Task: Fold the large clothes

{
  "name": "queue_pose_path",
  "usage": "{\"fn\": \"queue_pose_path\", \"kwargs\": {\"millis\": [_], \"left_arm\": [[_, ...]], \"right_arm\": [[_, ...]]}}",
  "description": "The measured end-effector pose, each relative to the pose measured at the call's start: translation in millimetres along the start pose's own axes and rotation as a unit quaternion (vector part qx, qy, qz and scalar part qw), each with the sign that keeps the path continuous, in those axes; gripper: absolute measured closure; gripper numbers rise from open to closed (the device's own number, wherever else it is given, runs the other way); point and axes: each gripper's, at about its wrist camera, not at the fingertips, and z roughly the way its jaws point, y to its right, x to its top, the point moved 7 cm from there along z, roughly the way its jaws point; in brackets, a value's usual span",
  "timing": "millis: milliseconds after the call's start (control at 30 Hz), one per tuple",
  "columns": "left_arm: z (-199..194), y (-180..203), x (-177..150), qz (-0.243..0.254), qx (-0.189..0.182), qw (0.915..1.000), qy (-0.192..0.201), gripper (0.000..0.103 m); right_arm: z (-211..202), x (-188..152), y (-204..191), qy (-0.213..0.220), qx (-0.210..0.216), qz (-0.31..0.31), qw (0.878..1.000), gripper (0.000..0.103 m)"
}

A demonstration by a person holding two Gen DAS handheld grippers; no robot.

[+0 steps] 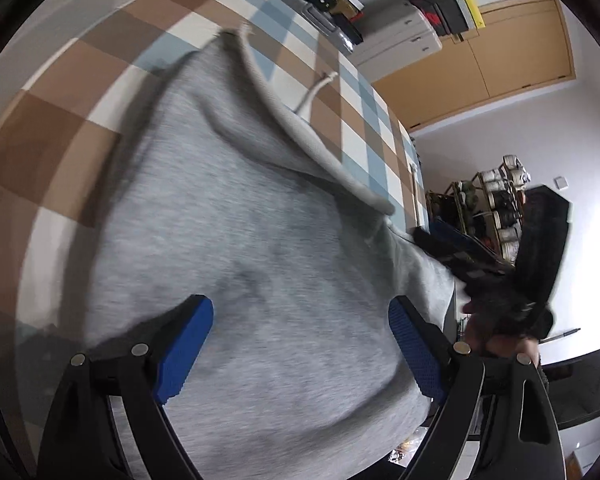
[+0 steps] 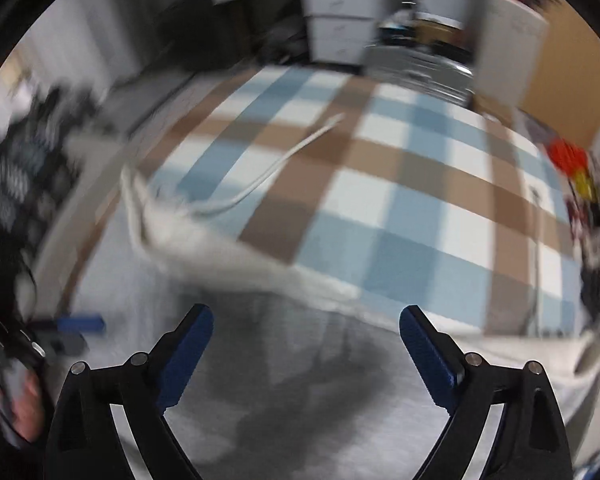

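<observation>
Both the left gripper (image 1: 300, 316) and right gripper (image 2: 306, 324) hang spread wide, gripping nothing, above the grey sweatshirt (image 1: 240, 240) on the checked bedcover (image 1: 60, 152).

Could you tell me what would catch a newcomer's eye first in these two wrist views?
A large grey fleece garment fills the middle of both views, spread on a brown, blue and white checked cloth surface. A white drawcord trails from it across the checks. The left gripper and right gripper both stand open above the fabric, holding nothing.
</observation>
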Motion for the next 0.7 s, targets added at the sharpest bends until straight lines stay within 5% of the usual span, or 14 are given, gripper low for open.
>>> {"fn": "queue_pose_path", "kwargs": {"millis": [200,233,333,367,600,700], "left_arm": [[0.0,-5.3,3.9,-0.012,-0.008,0.9999,0.001,0.017],[1.2,-5.0,4.4,-0.008,-0.005,1.0,0.0,0.017],[3.8,-5.5,3.4,-0.005,-0.002,1.0,-0.003,0.017],[4.9,-5.4,3.5,-0.005,-0.001,1.0,-0.005,0.017],[9.2,-7.2,6.9,0.001,0.014,0.9999,-0.004,0.017],[9.1,-9.1,8.9,0.003,0.015,0.9999,-0.005,0.017]], "right_arm": [[55.3,21.3,-47.1,-0.014,-0.022,-0.075,0.997,0.012],[58.6,25.2,-45.8,-0.014,-0.018,-0.068,0.997,0.022],[66.6,44.1,-38.8,-0.023,0.002,-0.03,0.999,0.09],[65.9,52.7,-33.7,-0.014,-0.016,-0.023,0.999,0.102],[60.1,96.2,-12.7,0.033,-0.05,0.025,0.998,0.103],[46.0,101.1,-6.3,0.053,-0.022,0.049,0.997,0.095]]}}
